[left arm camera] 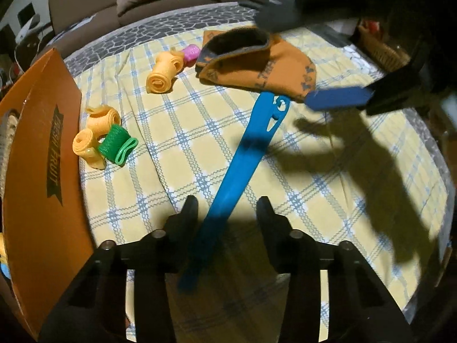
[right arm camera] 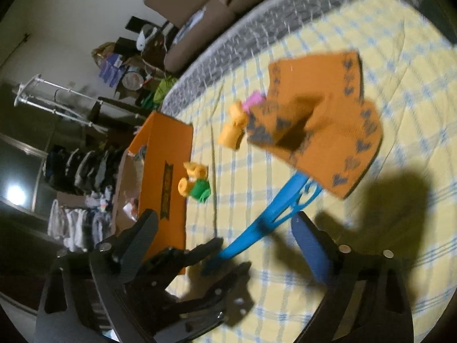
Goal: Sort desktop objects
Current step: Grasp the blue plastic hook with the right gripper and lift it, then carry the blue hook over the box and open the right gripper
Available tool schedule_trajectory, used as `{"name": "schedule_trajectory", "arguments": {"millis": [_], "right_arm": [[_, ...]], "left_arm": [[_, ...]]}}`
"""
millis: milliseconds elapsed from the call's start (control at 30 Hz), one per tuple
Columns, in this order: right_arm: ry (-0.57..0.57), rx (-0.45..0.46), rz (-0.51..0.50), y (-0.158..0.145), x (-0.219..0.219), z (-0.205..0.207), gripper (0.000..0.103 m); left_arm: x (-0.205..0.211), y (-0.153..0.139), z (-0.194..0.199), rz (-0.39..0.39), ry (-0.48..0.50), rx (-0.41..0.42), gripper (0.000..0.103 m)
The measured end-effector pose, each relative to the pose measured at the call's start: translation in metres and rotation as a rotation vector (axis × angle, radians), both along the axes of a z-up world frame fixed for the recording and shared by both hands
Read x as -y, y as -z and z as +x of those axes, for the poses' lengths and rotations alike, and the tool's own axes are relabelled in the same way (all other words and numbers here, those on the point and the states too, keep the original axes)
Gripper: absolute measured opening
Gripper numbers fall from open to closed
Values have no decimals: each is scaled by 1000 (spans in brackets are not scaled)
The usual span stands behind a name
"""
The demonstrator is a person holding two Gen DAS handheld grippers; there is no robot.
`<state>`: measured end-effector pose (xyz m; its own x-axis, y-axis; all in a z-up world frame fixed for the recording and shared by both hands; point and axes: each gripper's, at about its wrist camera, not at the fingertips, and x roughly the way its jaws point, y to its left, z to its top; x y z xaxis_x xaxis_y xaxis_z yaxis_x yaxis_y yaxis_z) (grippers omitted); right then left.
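The left tongs [left arm camera: 227, 208] straddle the long blue plastic tool [left arm camera: 237, 165] lying on the checked cloth [left arm camera: 328, 177], jaws apart and not pressing it. Yellow rolls [left arm camera: 162, 77] and a green roll [left arm camera: 115, 144] lie near the orange box [left arm camera: 42, 171]; an orange cloth [left arm camera: 257, 60] covers the tool's far end.

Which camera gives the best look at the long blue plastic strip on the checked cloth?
The left wrist view. There the blue strip lies sharp and nearly whole, running from between the left claw fingers up to its cut-out end by the orange cloth. The right wrist view shows it blurred, its near end in shadow.
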<state>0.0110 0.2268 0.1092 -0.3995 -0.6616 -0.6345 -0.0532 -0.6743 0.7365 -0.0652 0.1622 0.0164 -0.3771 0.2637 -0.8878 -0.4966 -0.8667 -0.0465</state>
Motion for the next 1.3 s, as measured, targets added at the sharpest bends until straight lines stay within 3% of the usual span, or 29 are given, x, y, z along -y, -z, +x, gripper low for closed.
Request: {"name": "schedule_trajectory", "arguments": {"millis": [167, 267, 433, 500, 533, 567, 600, 767, 833, 867, 933, 1133, 1300], "right_arm": [[-14, 54, 47, 16, 11, -4, 79], [-30, 78, 96, 23, 18, -4, 76], [-45, 86, 141, 30, 29, -4, 74], [-51, 79, 166, 29, 35, -5, 74], [-55, 73, 176, 28, 39, -6, 71], [-67, 70, 183, 29, 44, -7, 58], [-88, 75, 205, 31, 51, -8, 53], [-142, 16, 337, 27, 62, -4, 40], [-136, 13, 307, 29, 57, -4, 35], [-136, 14, 293, 31, 54, -4, 24], [-139, 21, 250, 36, 52, -4, 16], [-129, 20, 131, 36, 54, -6, 14], [-76, -23, -49, 22, 42, -6, 14]], "left_arm": [[6, 0, 2, 95, -7, 49, 32], [7, 0, 3, 113, -17, 53, 26], [11, 1, 3, 212, -27, 113, 14], [5, 2, 8, 213, -7, 112, 13], [1, 2, 11, 203, 3, 103, 14], [-1, 2, 13, 199, 8, 95, 14], [-1, 2, 13, 205, 4, 94, 14], [9, 4, 10, 295, -30, 135, 13], [10, 5, 11, 321, -33, 145, 13], [10, 5, 11, 335, -36, 150, 14], [10, 4, 10, 359, -38, 158, 14], [13, -9, 10, 395, -38, 128, 13], [27, -36, 7, 483, -42, 79, 13]]}}
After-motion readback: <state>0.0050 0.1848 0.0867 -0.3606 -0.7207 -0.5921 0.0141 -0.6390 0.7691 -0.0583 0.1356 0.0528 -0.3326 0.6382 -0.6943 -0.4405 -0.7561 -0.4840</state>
